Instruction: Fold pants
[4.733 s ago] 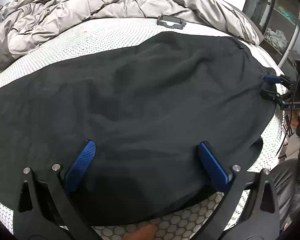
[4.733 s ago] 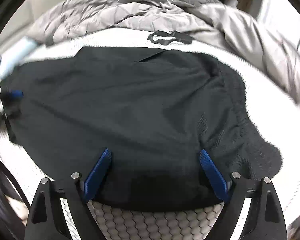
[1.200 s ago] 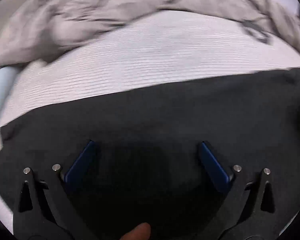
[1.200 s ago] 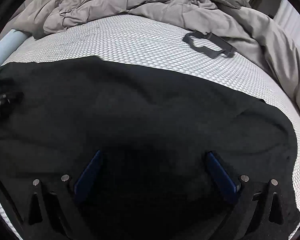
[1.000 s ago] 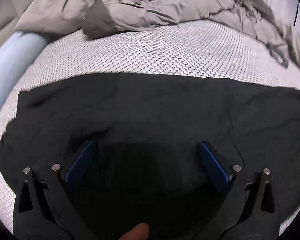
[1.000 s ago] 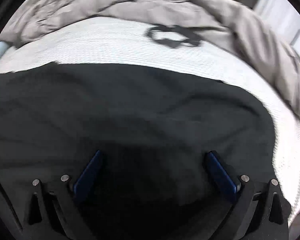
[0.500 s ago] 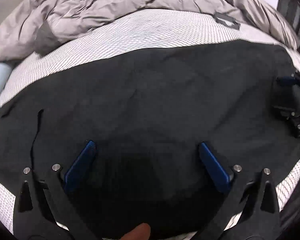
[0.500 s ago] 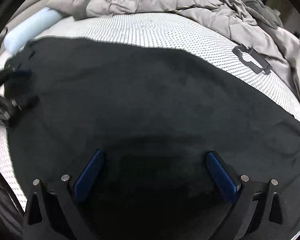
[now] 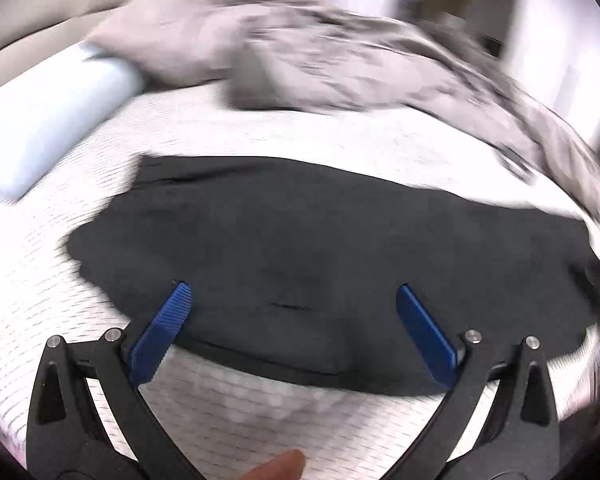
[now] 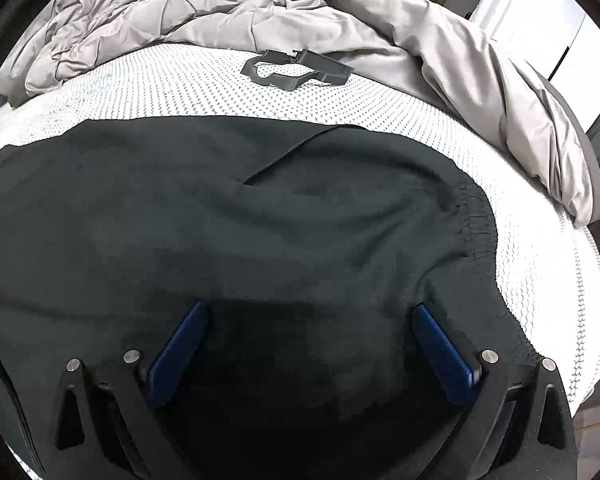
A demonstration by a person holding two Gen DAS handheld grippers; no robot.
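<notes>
Your left tongs [image 9: 288, 320] have swung within the last half second from mid-cloth to the leg end of the black pants [image 9: 320, 248], which lie flat on the bed [image 9: 260, 132]; the hem now sits just ahead, so a fold from there looks ready. Both left and right tongs [image 10: 308, 340] are spread apart, holding nothing. At 12 o'clock the grey duvet [image 10: 260, 12] and a dark plastic bracket [image 10: 296, 70] sit clear of the cloth; at 10 o'clock, a pale blue bolster [image 9: 48, 120].

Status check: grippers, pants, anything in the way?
Left gripper and right gripper open, empty. Pants flat on mattress. Dark plastic bracket beyond them, clear of the cloth.
</notes>
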